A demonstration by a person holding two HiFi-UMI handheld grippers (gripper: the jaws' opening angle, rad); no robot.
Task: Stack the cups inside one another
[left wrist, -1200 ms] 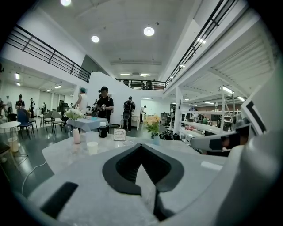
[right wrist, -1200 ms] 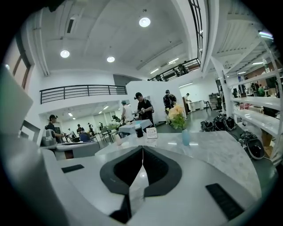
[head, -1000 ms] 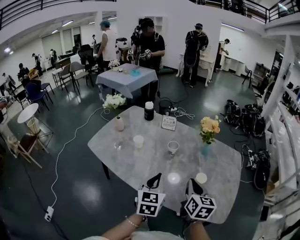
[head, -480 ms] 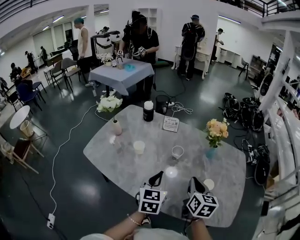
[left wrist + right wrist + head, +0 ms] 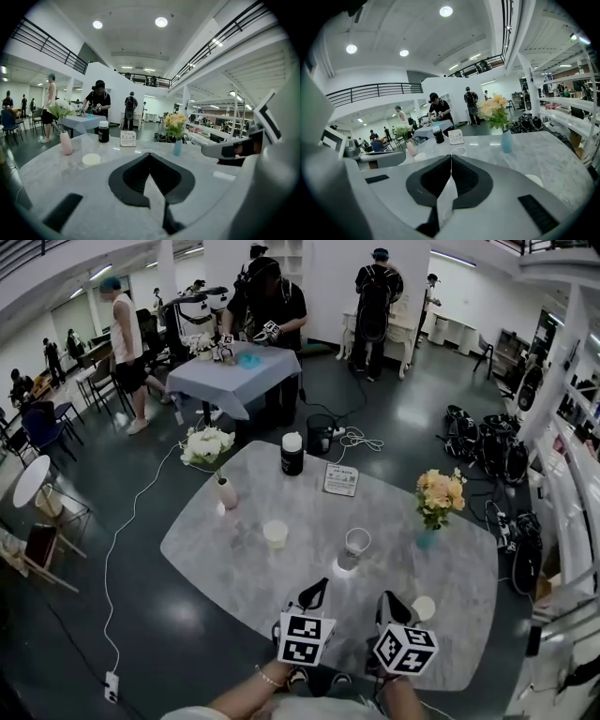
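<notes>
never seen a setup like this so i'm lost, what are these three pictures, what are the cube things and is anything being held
There is no robot here. A person holds a two-jaw gripper in each hand. The head view comes from a camera on the person's head, looking down. At its bottom edge are the left gripper and the right gripper. The patterned cubes are part of the grippers.

The other two pictures come from a camera riding on each gripper, looking along its jaws. In both, the jaws are closed together with nothing between them, so nothing is held.

On the grey table stand three cups: a pale cup, a clearer cup and a third cup near the right gripper. There are also a pink vase, a blue vase, a dark bottle and a small card.
</notes>
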